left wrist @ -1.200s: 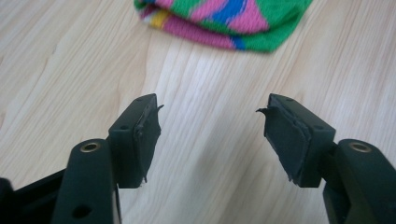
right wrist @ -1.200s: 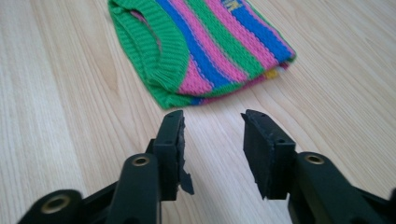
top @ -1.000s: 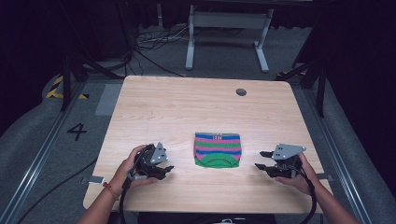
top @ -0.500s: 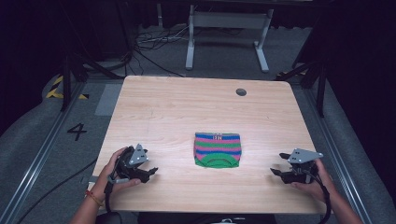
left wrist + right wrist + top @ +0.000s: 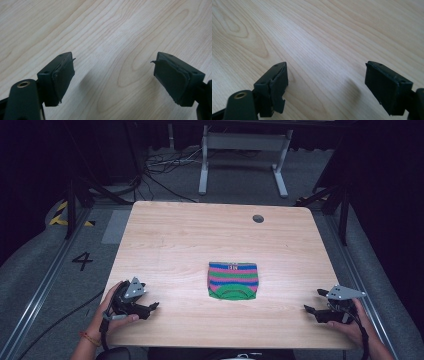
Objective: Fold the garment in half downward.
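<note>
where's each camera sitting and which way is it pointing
High view: above the person's side, looking forward and down at the table and folded striped cloth; both hands, left gripper and right gripper show.
Left gripper view: rides the left gripper, facing bare wood between open jaws.
Right gripper view: same on the right gripper.
All share the tabletop.

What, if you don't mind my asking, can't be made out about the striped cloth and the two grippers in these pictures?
- Striped cloth, high view: the small label at its top edge is too small to read; its underside lies against the table.
- Left gripper, high view: the hand covers its body.
- Right gripper, high view: the jaw gap is too small and dark to judge; the right gripper view shows it open.
</note>
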Motion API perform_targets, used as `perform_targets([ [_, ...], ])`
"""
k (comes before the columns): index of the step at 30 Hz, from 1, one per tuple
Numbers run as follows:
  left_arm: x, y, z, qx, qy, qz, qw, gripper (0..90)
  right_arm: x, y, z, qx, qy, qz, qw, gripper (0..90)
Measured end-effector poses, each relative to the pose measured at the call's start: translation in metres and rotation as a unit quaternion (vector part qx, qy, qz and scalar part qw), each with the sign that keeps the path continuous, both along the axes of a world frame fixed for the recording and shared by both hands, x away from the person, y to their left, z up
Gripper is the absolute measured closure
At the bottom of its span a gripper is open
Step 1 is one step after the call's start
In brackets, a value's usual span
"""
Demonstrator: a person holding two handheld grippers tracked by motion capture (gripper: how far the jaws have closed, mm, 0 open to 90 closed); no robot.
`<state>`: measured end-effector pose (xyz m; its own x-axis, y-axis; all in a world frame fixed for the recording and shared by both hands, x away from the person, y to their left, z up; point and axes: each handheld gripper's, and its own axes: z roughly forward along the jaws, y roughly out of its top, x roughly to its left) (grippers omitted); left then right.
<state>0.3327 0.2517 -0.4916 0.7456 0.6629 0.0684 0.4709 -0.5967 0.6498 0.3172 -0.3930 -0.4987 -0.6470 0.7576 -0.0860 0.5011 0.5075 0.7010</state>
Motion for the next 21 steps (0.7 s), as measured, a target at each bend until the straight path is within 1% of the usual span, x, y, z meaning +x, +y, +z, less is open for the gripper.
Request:
perform_targets([
  [1,-0.001,0.006,-0.002,-0.009,0.001,0.014,0.9999,17.0,-0.003,-0.005,-0.003,0.019,0.006,-0.008,0.9998,18.2],
  [2,-0.001,0.006,-0.002,-0.009,0.001,0.014,0.9999,17.1,-0.003,-0.005,-0.003,0.019,0.006,-0.008,0.9998,18.2],
  [3,-0.001,0.01,-0.005,-0.02,0.005,0.024,0.9995,17.1,-0.004,-0.01,-0.005,0.033,0.009,-0.016,0.9993,17.4],
  [4,-0.001,0.01,-0.005,-0.02,0.005,0.024,0.9995,16.7,-0.004,-0.01,-0.005,0.033,0.009,-0.016,0.9993,17.4],
  [5,0.0,0.014,-0.008,-0.036,0.014,0.033,0.9987,15.9,-0.004,-0.015,-0.007,0.054,0.026,-0.021,0.998,17.2],
  [6,0.0,0.014,-0.008,-0.036,0.014,0.033,0.9987,15.6,-0.004,-0.015,-0.007,0.054,0.026,-0.021,0.998,17.2],
  [7,0.0,0.016,-0.008,-0.044,0.023,0.054,0.9973,15.8,-0.004,-0.017,-0.007,0.054,0.026,-0.019,0.998,17.0],
  [13,0.001,0.017,-0.008,-0.042,0.024,0.055,0.9973,15.3,-0.004,-0.017,-0.007,0.053,0.026,-0.019,0.9981,16.4],
  [14,0.001,0.017,-0.008,-0.043,0.025,0.058,0.9971,15.2,-0.004,-0.017,-0.007,0.053,0.026,-0.019,0.9981,16.4],
  [15,0.0,0.017,-0.008,-0.043,0.024,0.068,0.9965,15.2,-0.004,-0.017,-0.007,0.052,0.025,-0.021,0.9982,16.1],
  [21,0.001,0.018,-0.008,-0.041,0.023,0.074,0.9962,15.0,-0.005,-0.017,-0.007,0.052,0.025,-0.026,0.998,16.1],
])
